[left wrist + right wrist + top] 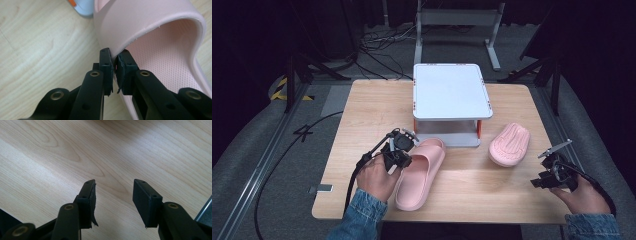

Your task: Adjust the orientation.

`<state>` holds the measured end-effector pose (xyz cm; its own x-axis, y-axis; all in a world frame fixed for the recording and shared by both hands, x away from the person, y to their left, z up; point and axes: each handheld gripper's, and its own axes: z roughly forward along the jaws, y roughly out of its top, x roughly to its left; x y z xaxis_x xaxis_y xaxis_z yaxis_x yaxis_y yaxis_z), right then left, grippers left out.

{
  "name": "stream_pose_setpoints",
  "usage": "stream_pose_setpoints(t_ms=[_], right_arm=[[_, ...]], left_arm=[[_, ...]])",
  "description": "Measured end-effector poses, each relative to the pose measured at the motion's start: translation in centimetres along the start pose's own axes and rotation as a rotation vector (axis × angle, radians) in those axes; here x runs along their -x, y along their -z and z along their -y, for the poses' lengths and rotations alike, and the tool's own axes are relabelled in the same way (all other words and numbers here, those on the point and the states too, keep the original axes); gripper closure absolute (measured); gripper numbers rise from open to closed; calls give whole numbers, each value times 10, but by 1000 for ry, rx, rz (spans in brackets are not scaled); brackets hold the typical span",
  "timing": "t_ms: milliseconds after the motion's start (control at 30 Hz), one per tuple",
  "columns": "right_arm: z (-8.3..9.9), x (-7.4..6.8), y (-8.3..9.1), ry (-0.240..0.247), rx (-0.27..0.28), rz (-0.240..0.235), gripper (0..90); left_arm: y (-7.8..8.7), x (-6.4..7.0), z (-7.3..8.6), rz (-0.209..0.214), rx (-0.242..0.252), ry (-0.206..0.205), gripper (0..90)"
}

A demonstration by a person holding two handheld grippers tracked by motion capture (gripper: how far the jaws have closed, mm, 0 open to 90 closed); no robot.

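Observation:
A pink slipper (419,174) lies sole-down on the wooden table (362,115), toe toward the white rack. My left gripper (398,152) is shut on its left edge by the strap; in the left gripper view the jaws pinch the pink slipper (155,37) rim, left gripper (114,71). A second pink slipper (509,144) lies sole-up to the right of the rack. My right gripper (548,172) hovers open near the table's right front edge, right gripper (113,202), with bare wood between its fingers.
A white two-tier rack (451,100) with orange posts stands at the table's back centre. Cables trail from both grippers. Dark stands and cables sit on the grey floor beyond the table.

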<state>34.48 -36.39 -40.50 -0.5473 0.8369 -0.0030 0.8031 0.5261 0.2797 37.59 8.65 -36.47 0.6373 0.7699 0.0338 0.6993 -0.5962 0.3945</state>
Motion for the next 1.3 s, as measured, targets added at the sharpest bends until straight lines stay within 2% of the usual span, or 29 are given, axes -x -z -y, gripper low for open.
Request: stream_pose_setpoints(t_ms=[133,367,467,600,800,933,1000,1133,1167,1200,1300], right_arm=[[3,1,-1,-6,-9,-1,534],[6,2,-1,-13,-8,1,534],[5,2,-2,-11,-9,-3,531],[4,1,-5,-4,-15,-11,532],[2,0,-6,4,-18,-14,532],[1,-1,-7,11,-19,-14,532],[1,-1,-7,10,-20,-15,531],[2,-1,-7,6,-23,-11,532],[2,-1,-6,5,-23,-12,531],[2,-1,-6,5,-23,-12,531],[1,-2,-7,9,-21,-14,531]], left_arm=[[2,-4,-12,10,24,6,825],[-3,-10,-34,-35,34,22,821],[-9,-16,-42,-35,28,51,812],[-20,-23,-49,-23,22,76,814],[-29,-25,-56,-37,33,96,815],[-35,-24,-57,-54,22,114,812],[-37,-23,-58,-59,22,107,812],[-42,-21,-57,-40,11,103,795],[-44,-19,-57,-24,6,96,790],[-44,-18,-57,-29,4,95,784],[-44,-18,-55,5,-3,96,762]])
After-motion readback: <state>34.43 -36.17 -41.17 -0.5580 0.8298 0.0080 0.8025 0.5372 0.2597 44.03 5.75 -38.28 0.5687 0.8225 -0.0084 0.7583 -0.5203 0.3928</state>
